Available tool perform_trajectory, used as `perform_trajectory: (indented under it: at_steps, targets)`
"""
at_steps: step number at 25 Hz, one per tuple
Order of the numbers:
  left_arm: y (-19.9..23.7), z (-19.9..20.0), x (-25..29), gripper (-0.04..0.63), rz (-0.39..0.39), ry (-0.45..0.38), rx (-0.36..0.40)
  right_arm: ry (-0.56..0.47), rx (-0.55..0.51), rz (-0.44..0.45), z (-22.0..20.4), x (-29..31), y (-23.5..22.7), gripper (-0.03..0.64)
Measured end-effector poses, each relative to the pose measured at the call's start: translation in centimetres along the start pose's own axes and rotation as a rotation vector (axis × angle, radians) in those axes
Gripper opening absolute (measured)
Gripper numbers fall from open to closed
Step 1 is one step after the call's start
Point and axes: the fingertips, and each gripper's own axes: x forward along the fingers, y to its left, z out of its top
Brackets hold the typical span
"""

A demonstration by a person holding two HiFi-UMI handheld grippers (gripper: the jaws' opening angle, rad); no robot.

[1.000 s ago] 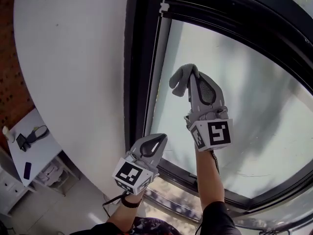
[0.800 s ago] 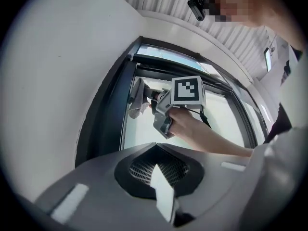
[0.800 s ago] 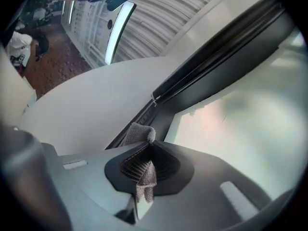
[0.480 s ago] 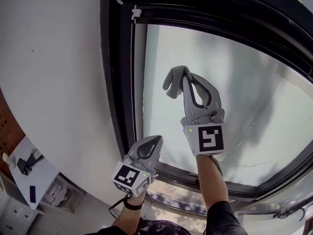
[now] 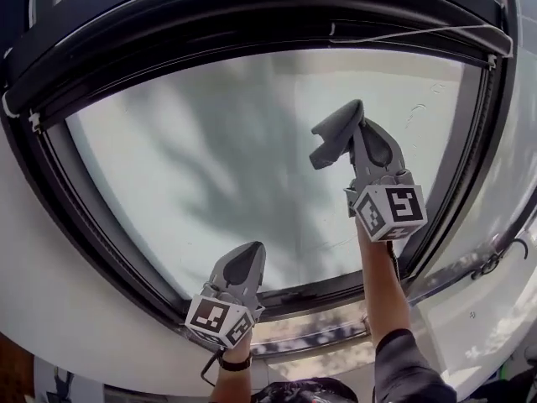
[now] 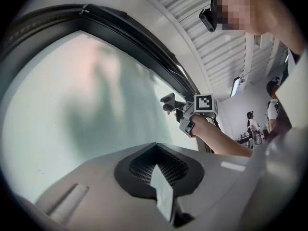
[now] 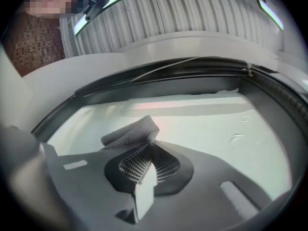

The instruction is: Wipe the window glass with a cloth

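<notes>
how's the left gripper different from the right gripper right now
The grey left gripper has its jaws shut on nothing; the grey right gripper is shut on a folded grey textured cloth. The left gripper sits low by the black bottom window frame; the right gripper is raised higher in front of the frosted window glass. Both are the same design and point at the glass.

The left tool (image 5: 251, 250) and the right tool (image 5: 356, 109) are pale grey moulded shells that taper to a blunt tip. Each has a dark teardrop recess lined with fine grid-textured padding, and each carries at its rear a white cube (image 5: 390, 212) printed with black square markers. A dark band (image 5: 232, 363) circles the left wrist, and a dark sleeve (image 5: 401, 366) covers the upper part of the right arm.
</notes>
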Motion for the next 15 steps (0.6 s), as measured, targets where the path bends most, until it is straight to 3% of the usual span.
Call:
perform_trajectory:
  at_steps: [5, 9, 12, 15]
  targets:
    - [-4.3, -0.5, 3.9, 0.017, -0.094, -0.004, 0.003, 0.092, -0.092, -0.309, 0.0, -5.4, -15.8, 0.015]
    - [-6.4, -1.0, 5.3, 0.017, -0.124, 0.005, 0.007, 0.174, -0.088, -0.475, -0.7, -8.3, -23.1, 0.016]
    - [-6.5, -1.7, 5.5, 0.017, -0.089, 0.030, 0.018, 0.170, -0.070, -0.444, -1.0, -8.8, -22.4, 0.017]
    - [-4.8, -2.3, 4.3, 0.017, -0.007, 0.050, 0.026, 0.151, -0.066, -0.289, -1.0, -7.1, -15.9, 0.017]
